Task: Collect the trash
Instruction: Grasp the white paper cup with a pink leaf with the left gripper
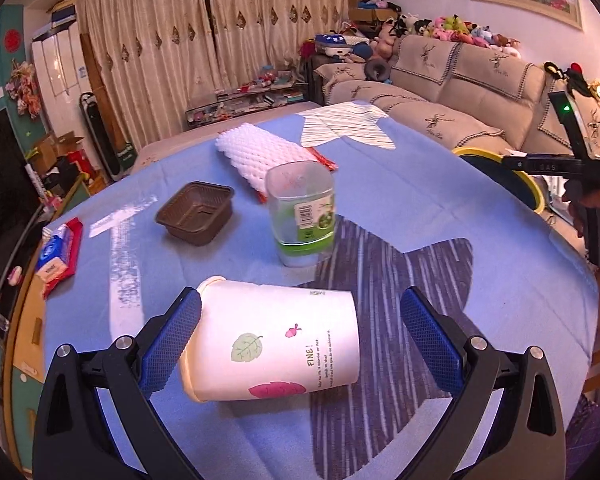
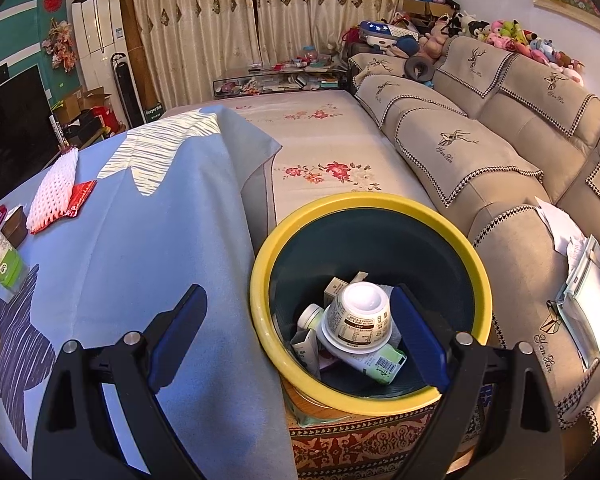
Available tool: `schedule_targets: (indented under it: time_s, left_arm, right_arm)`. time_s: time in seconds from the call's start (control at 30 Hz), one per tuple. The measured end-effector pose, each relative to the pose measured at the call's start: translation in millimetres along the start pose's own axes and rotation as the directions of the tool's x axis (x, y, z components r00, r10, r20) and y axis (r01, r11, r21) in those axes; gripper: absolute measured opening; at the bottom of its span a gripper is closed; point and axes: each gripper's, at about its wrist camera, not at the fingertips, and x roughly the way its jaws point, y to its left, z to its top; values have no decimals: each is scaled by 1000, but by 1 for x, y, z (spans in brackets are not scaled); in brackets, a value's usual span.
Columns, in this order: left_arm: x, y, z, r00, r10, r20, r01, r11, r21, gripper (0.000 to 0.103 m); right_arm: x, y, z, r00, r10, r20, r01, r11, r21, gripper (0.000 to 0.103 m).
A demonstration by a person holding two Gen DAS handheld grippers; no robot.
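The paper cup lies on its side on the blue tablecloth, between the spread fingers of your left gripper; its rim touches the left pad, while the right pad stands clear. Just beyond it a clear plastic bottle stands upright, with a brown tray beside. Your right gripper hangs open and empty over the yellow-rimmed bin, where a white tub rests on other packaging.
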Motion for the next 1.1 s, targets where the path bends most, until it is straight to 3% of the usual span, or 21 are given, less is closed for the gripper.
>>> schedule_targets:
  time_s: [0.2, 0.37, 0.53, 0.73, 0.93, 1.1]
  left_arm:
    - [5, 11, -1, 996, 86, -1, -86, 996, -33, 98]
    - [-2, 21, -1, 998, 63, 16, -61, 994, -86, 98]
    - [-1, 19, -3, 995, 97, 14, -96, 992, -82, 98]
    - [-16, 16, -3, 994, 86, 64, -81, 993, -86, 98]
    - [-5, 6, -8, 999, 31, 11, -31, 999, -43, 98]
    - [15, 2, -10, 998, 50, -46, -50, 999, -17, 98]
  right_arm:
    - [3, -3, -2, 1000, 4, -4, -4, 1000, 7, 88]
    - [3, -8, -3, 1000, 4, -4, -4, 1000, 19, 88]
    - [5, -7, -5, 1000, 10, -7, -10, 1000, 19, 88]
    - [6, -7, -4, 1000, 17, -9, -17, 1000, 24, 88]
    - [5, -7, -4, 1000, 26, -7, -26, 999, 24, 88]
    - [4, -8, -5, 999, 34, -6, -34, 999, 25, 88]
